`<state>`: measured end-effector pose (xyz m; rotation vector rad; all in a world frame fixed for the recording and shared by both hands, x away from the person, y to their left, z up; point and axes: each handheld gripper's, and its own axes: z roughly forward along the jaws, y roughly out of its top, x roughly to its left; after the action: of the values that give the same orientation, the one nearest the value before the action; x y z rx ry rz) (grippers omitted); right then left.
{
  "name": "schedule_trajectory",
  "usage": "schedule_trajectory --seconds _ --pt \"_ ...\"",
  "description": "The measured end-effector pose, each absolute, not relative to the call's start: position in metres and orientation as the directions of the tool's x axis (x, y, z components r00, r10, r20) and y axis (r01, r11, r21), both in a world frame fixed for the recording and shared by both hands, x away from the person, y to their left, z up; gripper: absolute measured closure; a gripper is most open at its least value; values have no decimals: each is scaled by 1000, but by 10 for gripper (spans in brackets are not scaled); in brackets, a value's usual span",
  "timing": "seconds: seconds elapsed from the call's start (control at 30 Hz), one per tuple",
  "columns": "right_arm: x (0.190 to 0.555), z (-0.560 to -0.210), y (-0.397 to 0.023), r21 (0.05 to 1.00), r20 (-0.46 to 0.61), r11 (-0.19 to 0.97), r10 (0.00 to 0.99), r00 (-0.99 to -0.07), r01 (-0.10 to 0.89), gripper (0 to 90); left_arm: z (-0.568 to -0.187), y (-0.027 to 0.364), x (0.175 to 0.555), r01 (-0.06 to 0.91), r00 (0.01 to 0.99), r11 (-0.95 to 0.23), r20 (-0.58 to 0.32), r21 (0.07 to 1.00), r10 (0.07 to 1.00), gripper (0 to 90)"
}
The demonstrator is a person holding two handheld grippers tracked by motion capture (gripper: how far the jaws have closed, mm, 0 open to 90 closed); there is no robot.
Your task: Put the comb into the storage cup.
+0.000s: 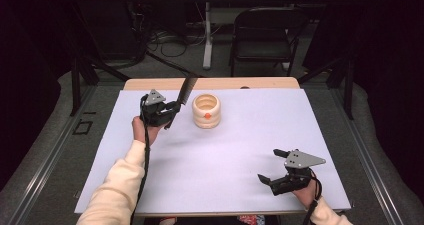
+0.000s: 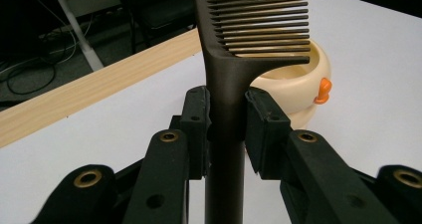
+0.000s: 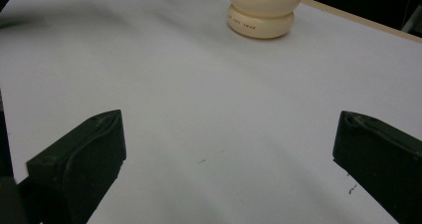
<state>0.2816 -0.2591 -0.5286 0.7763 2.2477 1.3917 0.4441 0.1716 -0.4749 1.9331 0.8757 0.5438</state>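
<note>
Comb carried toward ribbed cream cup.
Right gripper (image 1: 273, 166), nearest, rests wide and empty on the white table (image 1: 240, 150); left gripper (image 2: 226, 117) clamps the black comb (image 2: 225, 79) upright just beside the cup (image 1: 206, 110). Next, judged: tip the comb in.

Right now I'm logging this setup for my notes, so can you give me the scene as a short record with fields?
surface: white table
held thing: black comb, teeth end up
holder: left gripper, shut on the comb's handle
container: cream ribbed cup with an orange knob, standing upright on the table
comb versus cup: comb just left of the cup in the high view, not inside it
other hand: right gripper, jaws wide open, nothing between them, near the table's front right
</note>
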Motion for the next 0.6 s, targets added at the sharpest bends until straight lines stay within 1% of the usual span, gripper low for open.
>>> schedule_trajectory --seconds 0.6 --pt "282 -529 -259 900 -31 354 633 -773 253 0 -467 164 451 346 653 -329 26 878 757 725"
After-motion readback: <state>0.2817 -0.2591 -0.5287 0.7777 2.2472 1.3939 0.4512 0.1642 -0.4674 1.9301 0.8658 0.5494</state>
